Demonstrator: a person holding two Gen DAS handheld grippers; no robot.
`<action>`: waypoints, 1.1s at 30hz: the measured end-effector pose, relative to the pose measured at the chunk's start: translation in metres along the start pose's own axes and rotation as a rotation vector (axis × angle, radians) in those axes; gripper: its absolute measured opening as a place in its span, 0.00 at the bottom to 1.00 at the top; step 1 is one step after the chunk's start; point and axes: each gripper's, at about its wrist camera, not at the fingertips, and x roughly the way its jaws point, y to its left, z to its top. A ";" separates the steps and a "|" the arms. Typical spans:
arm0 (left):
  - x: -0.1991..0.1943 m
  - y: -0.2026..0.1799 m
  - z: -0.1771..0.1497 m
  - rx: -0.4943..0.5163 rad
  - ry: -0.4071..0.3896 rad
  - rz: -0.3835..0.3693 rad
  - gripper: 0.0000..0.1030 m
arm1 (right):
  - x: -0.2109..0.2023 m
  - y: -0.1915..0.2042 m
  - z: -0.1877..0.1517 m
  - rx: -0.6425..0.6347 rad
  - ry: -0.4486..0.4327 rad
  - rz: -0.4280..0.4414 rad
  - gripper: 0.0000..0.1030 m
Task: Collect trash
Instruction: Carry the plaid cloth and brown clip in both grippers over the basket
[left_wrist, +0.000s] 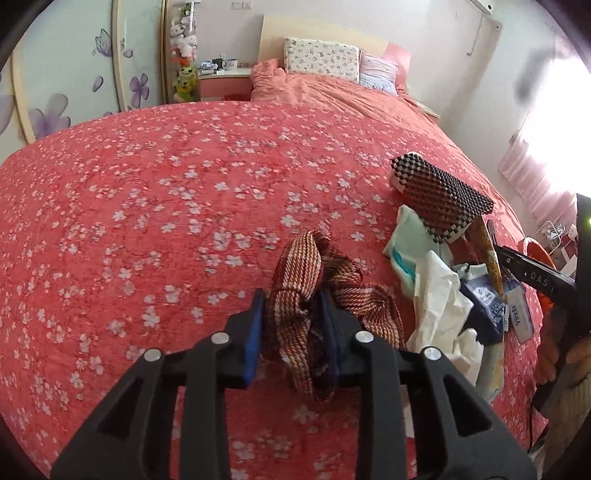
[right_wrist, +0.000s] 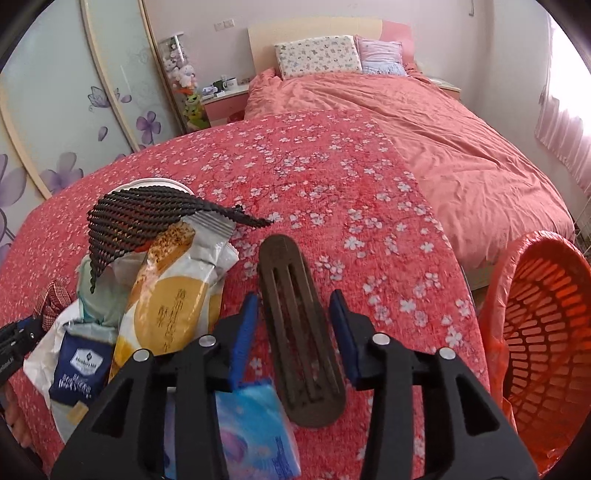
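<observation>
The collecting is sitting at an early stage, judging by how much is still lying out. On the bed (right_wrist: 314, 177), over the red blossom-print cover, a pile of trash is resting near the foot: a yellow snack packet (right_wrist: 173, 291), a dark blue sachet (right_wrist: 83, 373), white crumpled paper (left_wrist: 439, 295), a pale green wrapper (left_wrist: 404, 236), a small "Vinda" tissue pack (left_wrist: 519, 314) and a blue-and-pink pack (right_wrist: 255, 432), with a black-and-white woven mat (left_wrist: 441, 195) lying across the top of the heap.

The left gripper (left_wrist: 291, 332) is pinching a red-and-cream striped cloth (left_wrist: 314, 280) between its blue pads, the fabric bunching up and spilling over the jaws just beside the pile. The right gripper (right_wrist: 291, 332) is hovering with its jaws spread on either side of a long dark slotted piece (right_wrist: 299, 332); the pads are not pressing on it, and it is hard to tell whether that piece is lying flat on the cover or is propped up slightly.

The orange basket (right_wrist: 546, 332), lined with an orange bag, is waiting at the right edge of the bed. The part of its inside that shows is looking empty, though the bottom is out of view. So almost everything is still to be carried across to it.
</observation>
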 end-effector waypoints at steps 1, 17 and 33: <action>0.003 -0.001 0.002 -0.006 0.006 -0.003 0.29 | 0.001 0.001 0.001 -0.001 -0.001 -0.002 0.41; -0.028 0.007 0.013 -0.041 -0.110 0.034 0.15 | -0.038 -0.011 0.001 0.017 -0.105 0.024 0.29; -0.116 -0.035 0.034 -0.003 -0.292 0.028 0.15 | -0.119 -0.029 0.003 0.069 -0.294 0.054 0.29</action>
